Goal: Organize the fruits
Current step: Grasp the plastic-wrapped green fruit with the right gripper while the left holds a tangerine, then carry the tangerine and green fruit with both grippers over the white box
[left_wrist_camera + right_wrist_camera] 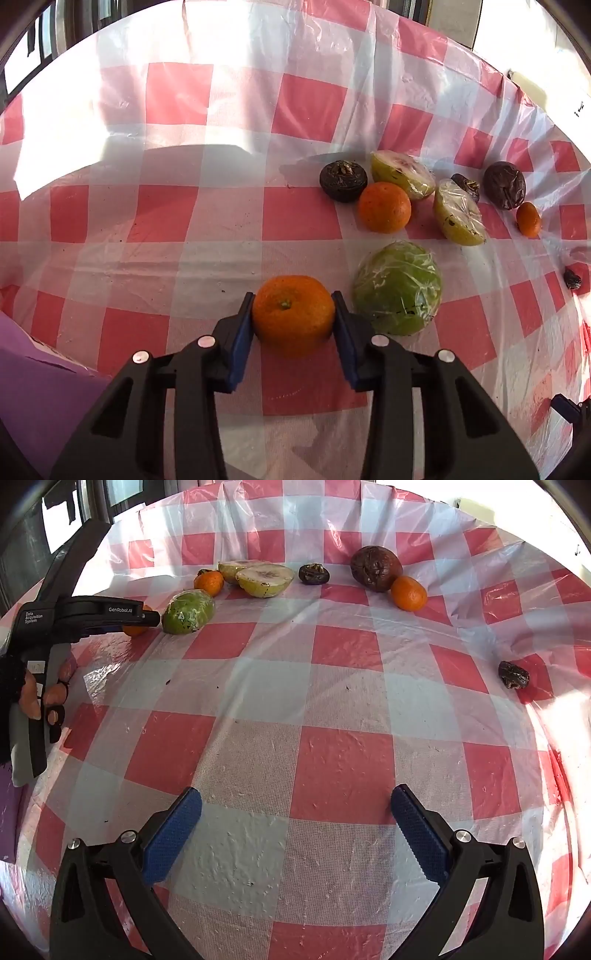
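My left gripper [293,314] is shut on an orange mandarin [293,315], its blue pads touching both sides, low over the checked cloth. A wrapped green fruit [398,291] lies just right of it. Behind are a second mandarin [384,206], two wrapped pear halves [402,174] [458,212], dark wrinkled fruits [342,180] [505,184] and a small orange [528,219]. In the right wrist view my right gripper [295,830] is open and empty over bare cloth; the left gripper [110,614] shows at far left beside the green fruit [188,613].
The red-and-white checked plastic tablecloth [332,760] covers the table. A small dark fruit [513,675] lies alone at the right. A purple cloth [33,376] is at the lower left edge. Windows stand behind the table's far edge.
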Available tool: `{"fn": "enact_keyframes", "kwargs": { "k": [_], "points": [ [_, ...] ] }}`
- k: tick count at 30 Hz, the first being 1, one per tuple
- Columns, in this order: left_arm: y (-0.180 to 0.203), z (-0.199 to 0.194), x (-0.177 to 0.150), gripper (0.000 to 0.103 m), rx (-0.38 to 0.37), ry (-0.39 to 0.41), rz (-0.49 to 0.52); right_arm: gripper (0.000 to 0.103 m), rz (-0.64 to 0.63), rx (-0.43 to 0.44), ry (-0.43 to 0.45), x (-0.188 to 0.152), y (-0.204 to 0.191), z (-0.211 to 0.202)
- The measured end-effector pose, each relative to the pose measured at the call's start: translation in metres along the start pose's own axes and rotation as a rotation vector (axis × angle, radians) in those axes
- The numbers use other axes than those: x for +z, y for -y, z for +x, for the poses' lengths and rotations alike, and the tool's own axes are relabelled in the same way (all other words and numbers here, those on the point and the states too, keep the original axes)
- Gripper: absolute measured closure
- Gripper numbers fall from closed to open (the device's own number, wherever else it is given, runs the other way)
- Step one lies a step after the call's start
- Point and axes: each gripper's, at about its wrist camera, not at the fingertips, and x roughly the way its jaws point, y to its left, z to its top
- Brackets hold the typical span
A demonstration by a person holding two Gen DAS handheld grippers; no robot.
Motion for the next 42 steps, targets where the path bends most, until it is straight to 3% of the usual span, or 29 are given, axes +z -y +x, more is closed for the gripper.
{"fn": "enact_keyframes", "kwargs": {
  "k": [2,9,13,20,21,24,28,33,42],
  "points": [
    [0.006,-0.023,-0.029,0.063,-0.055,0.043,-0.048,0.004,-0.017,0.036,0.006,0.015,-0.010,0.008],
    [0.005,-0.065,-0.086,0.063,-0.046,0.013,0.027,0.006,-0.208,0.169,0.034,0.082,-0.062,0.052],
    [0.006,-0.072,-0.098,0.063,-0.044,0.019,0.075,0.009,-0.346,0.241,0.041,0.119,-0.081,0.074],
    [0.002,-0.074,-0.099,0.062,-0.069,0.015,0.060,0.014,-0.515,0.321,0.047,0.154,-0.107,0.095],
    [0.002,-0.074,-0.099,0.062,-0.068,0.018,0.060,0.018,-0.518,0.326,0.048,0.158,-0.109,0.096],
    [0.002,-0.074,-0.100,0.062,-0.066,0.020,0.065,0.044,-0.506,0.298,0.048,0.163,-0.112,0.093],
    [0.002,-0.074,-0.100,0.062,-0.059,0.015,0.058,0.044,-0.433,0.261,0.023,0.150,-0.103,0.085],
    [0.008,-0.078,-0.106,0.062,-0.042,0.006,0.093,0.044,-0.300,0.236,-0.015,0.108,-0.082,0.056],
    [0.029,-0.113,-0.152,0.063,-0.036,-0.020,0.166,0.044,-0.198,0.237,-0.084,0.019,-0.039,-0.006]
  ]
}}
